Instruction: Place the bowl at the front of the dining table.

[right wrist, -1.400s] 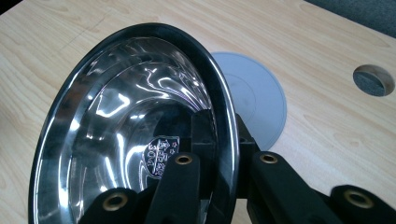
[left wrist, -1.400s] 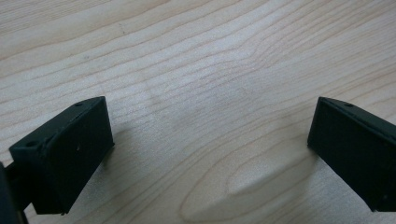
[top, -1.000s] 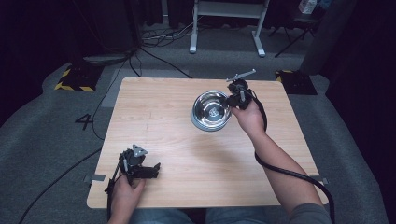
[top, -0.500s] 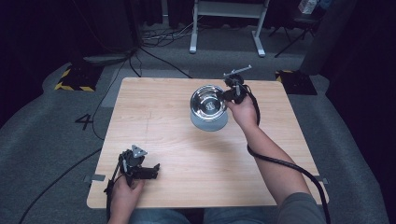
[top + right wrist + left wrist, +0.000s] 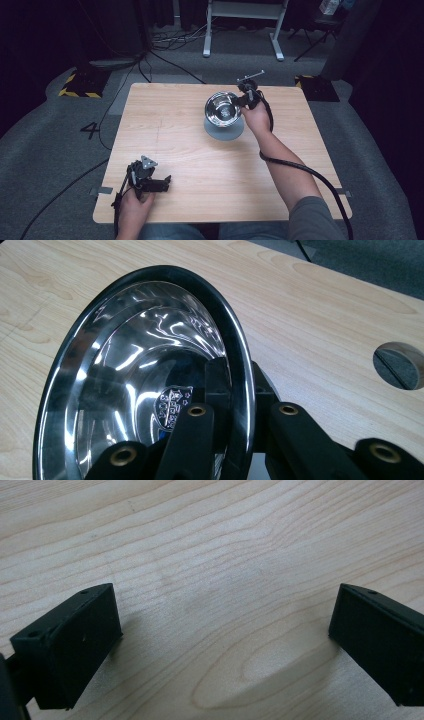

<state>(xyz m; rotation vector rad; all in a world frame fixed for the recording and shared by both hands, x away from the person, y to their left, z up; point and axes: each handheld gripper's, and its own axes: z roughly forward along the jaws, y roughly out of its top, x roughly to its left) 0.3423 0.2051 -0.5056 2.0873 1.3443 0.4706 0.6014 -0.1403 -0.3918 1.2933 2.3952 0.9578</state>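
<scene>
A shiny steel bowl (image 5: 222, 109) hangs tilted over the far middle of the wooden table (image 5: 170, 135), casting a grey shadow beneath it. My right gripper (image 5: 244, 100) is shut on the bowl's right rim. In the right gripper view the bowl (image 5: 135, 380) faces left, and the right gripper (image 5: 240, 410) has one jaw inside the rim and one outside. My left gripper (image 5: 162, 184) rests low at the table's front left, held by a hand. Its left gripper view shows the left gripper (image 5: 220, 640) wide open over bare wood.
A round hole (image 5: 399, 365) is cut into the tabletop near the bowl. Beyond the far edge stand a white metal frame (image 5: 242, 25) and cables on grey carpet. A black cable (image 5: 300, 167) trails along the right forearm.
The right hand has carried the bowl a little farther from me and tipped it more onto its side, so its shadow now shows below. The left gripper has stayed put.
</scene>
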